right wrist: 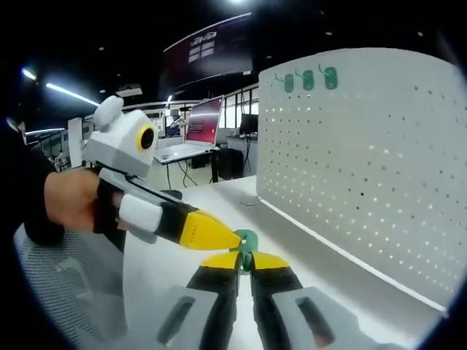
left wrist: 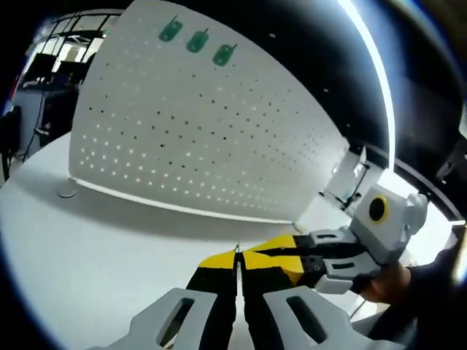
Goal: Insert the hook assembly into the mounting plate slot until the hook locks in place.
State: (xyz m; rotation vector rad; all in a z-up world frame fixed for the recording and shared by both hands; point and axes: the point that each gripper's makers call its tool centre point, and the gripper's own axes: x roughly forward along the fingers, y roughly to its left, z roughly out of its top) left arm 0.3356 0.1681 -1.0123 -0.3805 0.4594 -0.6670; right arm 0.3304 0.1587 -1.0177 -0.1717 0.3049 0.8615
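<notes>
Two grippers meeting over table (right wrist: 168, 273): right gripper (right wrist: 245, 261) pinching green hook (right wrist: 247, 239), left gripper (left wrist: 237, 257) closed, contents unclear. Three hooks (left wrist: 197, 41) already on pegboard (left wrist: 219, 138), well apart. Risk: hook slipping from thin pinch during handover.

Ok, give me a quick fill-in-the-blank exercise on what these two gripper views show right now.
1. The hooks already on the white pegboard number ____.
2. Those green hooks hang along the board's ____ edge.
3. The right gripper pinches a small hook coloured ____.
4. The left gripper has its jaws ____.

Missing words: three; top; green; shut
</notes>
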